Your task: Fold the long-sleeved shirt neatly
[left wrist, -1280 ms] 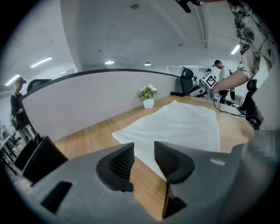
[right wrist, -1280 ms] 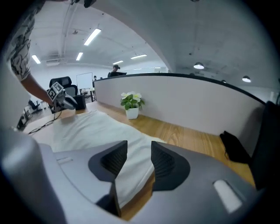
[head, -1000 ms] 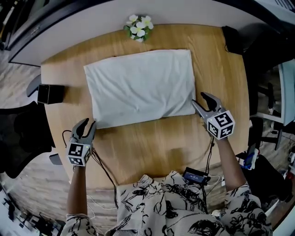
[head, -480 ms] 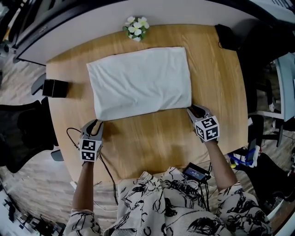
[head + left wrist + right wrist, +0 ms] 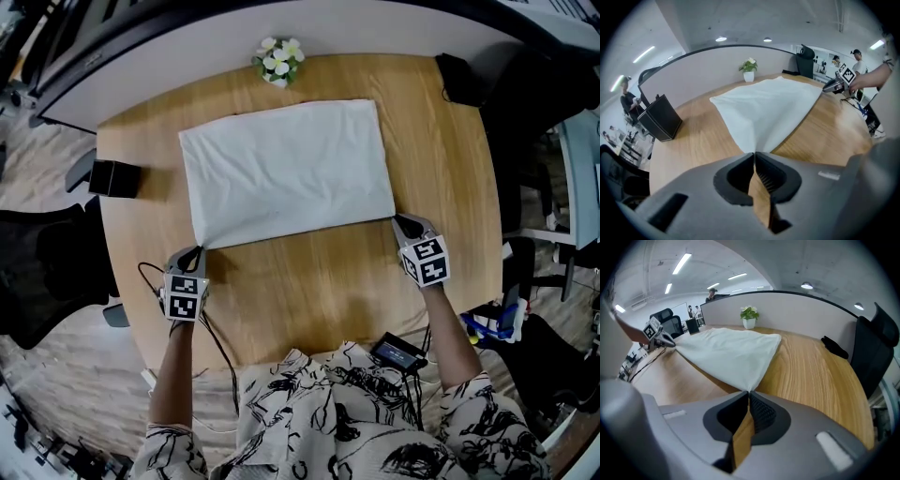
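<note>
Head view: my left gripper (image 5: 193, 252) and right gripper (image 5: 400, 221), jaws just closed, pinch the shirt (image 5: 286, 173) at its 2 near corners; its long axis runs between them, along the table's (image 5: 309, 300) near edge.

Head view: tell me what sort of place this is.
Probably an open-plan office or lab: a wooden table backed by a curved partition, a black office chair beside it, and ceiling strip lights overhead.

Potted flowers (image 5: 280, 60), black box (image 5: 113, 178) on wooden table (image 5: 309, 291)
</note>
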Tool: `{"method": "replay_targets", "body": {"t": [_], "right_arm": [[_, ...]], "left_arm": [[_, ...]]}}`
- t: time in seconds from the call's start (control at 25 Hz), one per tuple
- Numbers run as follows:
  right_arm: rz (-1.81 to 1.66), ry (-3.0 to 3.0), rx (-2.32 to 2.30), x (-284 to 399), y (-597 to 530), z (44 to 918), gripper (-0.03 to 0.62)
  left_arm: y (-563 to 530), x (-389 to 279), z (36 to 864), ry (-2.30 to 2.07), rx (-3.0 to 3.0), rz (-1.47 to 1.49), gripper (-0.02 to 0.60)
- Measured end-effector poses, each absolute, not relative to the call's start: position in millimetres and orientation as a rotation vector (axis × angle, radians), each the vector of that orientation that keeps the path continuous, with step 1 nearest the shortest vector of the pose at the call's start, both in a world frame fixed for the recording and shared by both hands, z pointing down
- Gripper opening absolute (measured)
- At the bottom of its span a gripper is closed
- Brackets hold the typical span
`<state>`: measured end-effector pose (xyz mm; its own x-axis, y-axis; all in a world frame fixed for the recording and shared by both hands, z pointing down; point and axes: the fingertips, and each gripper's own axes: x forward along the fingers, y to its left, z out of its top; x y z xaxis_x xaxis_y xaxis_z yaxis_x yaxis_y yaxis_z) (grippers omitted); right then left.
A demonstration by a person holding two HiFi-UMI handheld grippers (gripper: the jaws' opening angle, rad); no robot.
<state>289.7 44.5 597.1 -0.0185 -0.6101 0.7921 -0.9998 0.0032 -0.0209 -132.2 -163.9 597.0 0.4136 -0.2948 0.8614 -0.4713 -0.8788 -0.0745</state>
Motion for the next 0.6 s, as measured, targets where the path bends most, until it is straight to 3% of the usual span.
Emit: {"method": "replay_targets", "body": {"t": [0.28, 0.44, 0.6], "right_arm": [[0.815, -1.657, 1.608, 291.1, 50.0, 611.7, 0.032], [0.861, -1.667, 1.625, 299.1, 59.6, 611.1, 0.127], [0.884, -1.724, 1.728, 321.9, 73.4, 592.0, 0.147]], "left_arm": [[-162.5, -135.7, 609.5, -0.696, 2.543, 1.560, 0.036], [-157.2, -147.2, 606.9, -0.704, 2.490, 1.540, 0.175], [-147.7, -166.7, 594.9, -0.810, 2.414, 1.457, 0.218]]}}
